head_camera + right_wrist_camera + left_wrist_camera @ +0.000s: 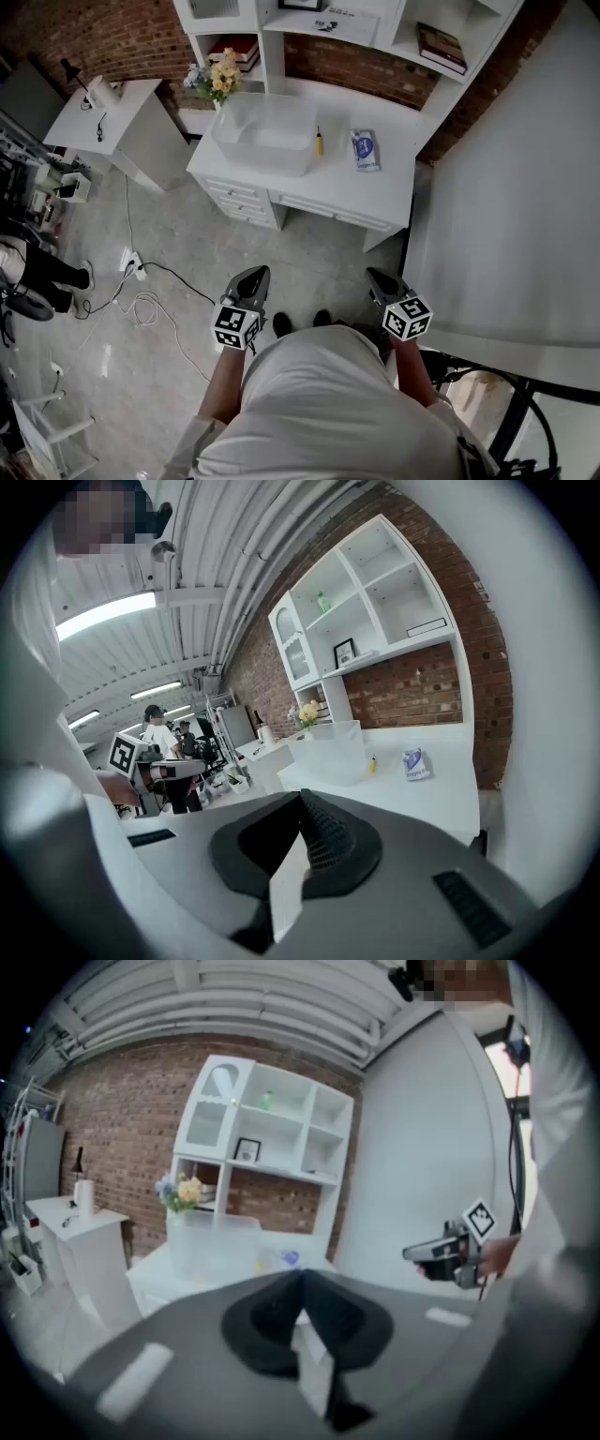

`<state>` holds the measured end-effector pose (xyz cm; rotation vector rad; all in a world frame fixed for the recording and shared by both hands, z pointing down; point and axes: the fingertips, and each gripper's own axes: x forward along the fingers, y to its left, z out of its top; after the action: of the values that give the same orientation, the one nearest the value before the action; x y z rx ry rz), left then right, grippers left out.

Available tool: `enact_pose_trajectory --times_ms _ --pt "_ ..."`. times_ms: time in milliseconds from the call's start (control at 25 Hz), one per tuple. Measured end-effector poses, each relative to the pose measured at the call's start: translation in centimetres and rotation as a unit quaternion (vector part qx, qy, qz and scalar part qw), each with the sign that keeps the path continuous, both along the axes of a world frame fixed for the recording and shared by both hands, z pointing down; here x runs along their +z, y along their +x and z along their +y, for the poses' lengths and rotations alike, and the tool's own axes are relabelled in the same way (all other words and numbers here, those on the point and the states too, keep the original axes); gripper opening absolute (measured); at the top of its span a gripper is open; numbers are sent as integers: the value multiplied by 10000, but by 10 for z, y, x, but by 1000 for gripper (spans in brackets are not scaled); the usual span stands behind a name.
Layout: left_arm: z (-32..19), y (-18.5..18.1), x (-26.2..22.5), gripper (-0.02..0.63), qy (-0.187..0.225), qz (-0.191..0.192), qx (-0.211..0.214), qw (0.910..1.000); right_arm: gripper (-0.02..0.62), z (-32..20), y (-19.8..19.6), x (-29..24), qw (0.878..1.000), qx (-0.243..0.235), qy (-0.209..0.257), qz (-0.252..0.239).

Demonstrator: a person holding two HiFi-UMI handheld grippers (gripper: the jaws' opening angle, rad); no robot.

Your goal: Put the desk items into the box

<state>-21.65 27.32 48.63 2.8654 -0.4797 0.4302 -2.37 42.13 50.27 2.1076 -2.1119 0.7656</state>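
While both claws hang well short of the desk (394, 183), the left gripper (251, 278) has its jaws pressed together with nothing between them, and the right gripper (380, 279) is closed and empty too, each dark ribbed tip meeting in a point. Out from them, the box (258, 156) sits at the desk's left end: a clear, thin-walled plastic tub, rectangular with rounded corners, and apparently empty. Just beside the box's right wall lies a slim yellow stick (319, 142), perhaps a pen, and further right of the box lies a flat blue-and-white packet (365, 150), which looks soft and glossy. Neither item is in the box yet. The risks, as I judge them, start with the jaws themselves: they must open before any pick, or they would only shove an item along the smooth white top. The stick is narrow and probably round, so a slightly off-centre pinch could roll it away or flick it toward the box wall. The packet lies flat and may buckle or slip from the pads. The box looks light, so a knock could slide it into the flowers (221, 80) behind its left corner.
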Motion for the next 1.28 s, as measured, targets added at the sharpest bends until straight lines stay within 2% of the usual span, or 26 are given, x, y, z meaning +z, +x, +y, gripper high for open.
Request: enact_pose_trajectory --times_ms 640,840,1280 --pt "6 5 -1 3 -29 -102 29 9999 2 1 -2 -4 9998 -167 -57 57" --pt "6 7 -1 3 -19 -110 -58 9999 2 1 -4 -3 9994 -298 -74 135" --pt "16 20 2 3 -44 -141 -319 9994 2 1 20 -1 9989 -465 27 54"
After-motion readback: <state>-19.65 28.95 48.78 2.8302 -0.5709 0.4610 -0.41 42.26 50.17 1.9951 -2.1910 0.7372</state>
